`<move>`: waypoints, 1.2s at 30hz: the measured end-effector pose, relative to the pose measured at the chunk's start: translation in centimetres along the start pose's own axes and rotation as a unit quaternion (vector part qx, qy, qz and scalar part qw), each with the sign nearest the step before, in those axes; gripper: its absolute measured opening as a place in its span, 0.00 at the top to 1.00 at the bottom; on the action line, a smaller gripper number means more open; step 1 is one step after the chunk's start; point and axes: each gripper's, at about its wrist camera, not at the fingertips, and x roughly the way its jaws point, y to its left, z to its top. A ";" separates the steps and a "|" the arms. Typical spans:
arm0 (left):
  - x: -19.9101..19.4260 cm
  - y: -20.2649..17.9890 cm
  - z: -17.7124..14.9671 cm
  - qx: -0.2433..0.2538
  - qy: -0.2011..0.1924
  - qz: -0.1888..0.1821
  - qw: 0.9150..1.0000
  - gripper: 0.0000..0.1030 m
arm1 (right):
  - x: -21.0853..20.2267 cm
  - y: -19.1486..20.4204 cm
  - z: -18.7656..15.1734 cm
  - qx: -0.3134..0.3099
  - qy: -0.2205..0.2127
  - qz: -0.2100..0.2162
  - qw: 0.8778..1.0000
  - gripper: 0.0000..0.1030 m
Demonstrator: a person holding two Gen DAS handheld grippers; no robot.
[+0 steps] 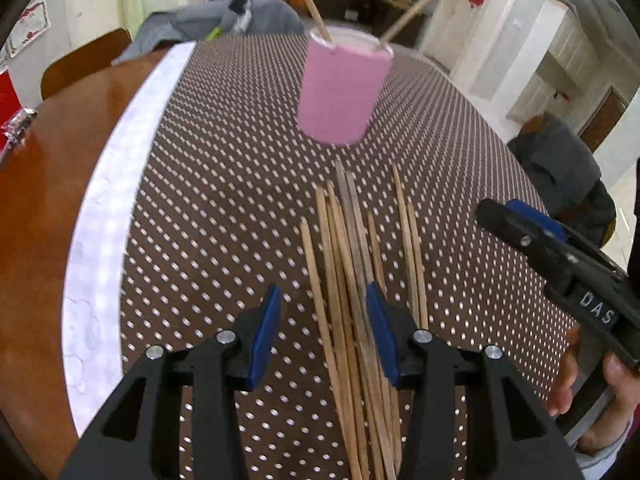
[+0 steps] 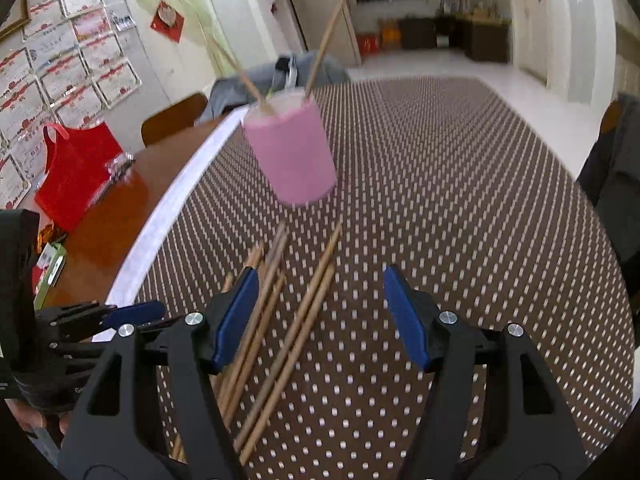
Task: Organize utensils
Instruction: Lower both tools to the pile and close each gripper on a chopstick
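Note:
Several wooden chopsticks (image 1: 344, 248) (image 2: 276, 320) lie in a loose bundle on the dotted brown tablecloth (image 1: 224, 168). Beyond them stands a pink cup (image 1: 340, 92) (image 2: 294, 152) with two chopsticks (image 1: 308, 0) (image 2: 328, 36) leaning out of it. My left gripper (image 1: 324, 336) hangs open just above the near end of the bundle, with several sticks lying below the gap between its blue pads. My right gripper (image 2: 320, 320) is open too, over the right side of the bundle; a person's hand holds it at the right edge of the left wrist view (image 1: 520, 232).
The cloth has a white border (image 1: 104, 208) on the left, with bare wooden table (image 1: 40, 200) past it. A red bag (image 2: 76, 168) sits on that wood. A chair with a grey jacket (image 1: 200, 24) stands behind; a dark coat (image 1: 560, 168) hangs at the right.

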 end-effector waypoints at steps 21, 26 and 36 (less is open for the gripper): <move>4.2 0.2 0.7 -0.015 0.051 -0.008 0.999 0.79 | 1.4 -1.5 -1.5 0.011 0.050 0.019 0.999 0.37; 4.5 0.4 0.6 -0.010 0.054 -0.001 0.998 0.79 | 1.6 -1.6 -1.4 0.012 0.052 0.021 0.998 0.37; 4.8 1.1 0.7 -0.025 0.044 -0.013 0.999 0.95 | 2.0 -1.6 -1.3 0.008 0.059 0.021 0.998 0.37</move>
